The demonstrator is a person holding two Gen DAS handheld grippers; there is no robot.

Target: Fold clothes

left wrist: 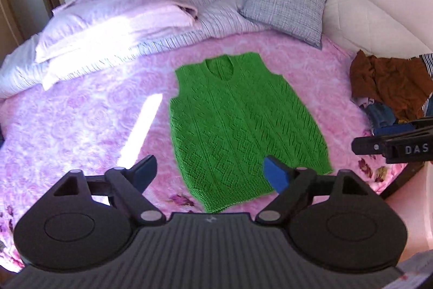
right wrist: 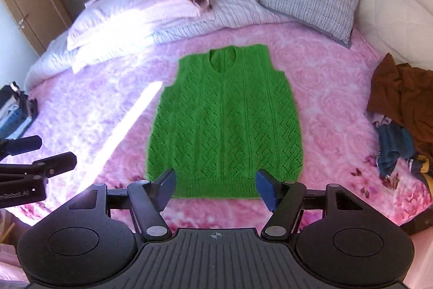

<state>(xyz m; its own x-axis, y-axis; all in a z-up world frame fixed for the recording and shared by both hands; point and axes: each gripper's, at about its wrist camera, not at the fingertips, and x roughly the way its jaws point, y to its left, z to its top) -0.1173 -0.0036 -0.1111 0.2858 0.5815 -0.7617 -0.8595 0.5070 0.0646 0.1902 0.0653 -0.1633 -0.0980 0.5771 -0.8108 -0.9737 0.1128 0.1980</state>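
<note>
Green knitted vest (right wrist: 226,123) lies flat mid-frame, long axis running up the frame, hem nearest both wide-open, empty grippers: left gripper (left wrist: 209,174), right gripper (right wrist: 215,187).

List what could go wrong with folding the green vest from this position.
1. The green knit vest is an open lace knit, so a fingertip of either open hand-held gripper, left or right, might snag a hole and stretch it.
2. Its hem is angled in the left view, so an uneven pinch may give a crooked fold.
3. The pile of clothes lies near the vest's right side, so a wide sweep might drag it in.
</note>
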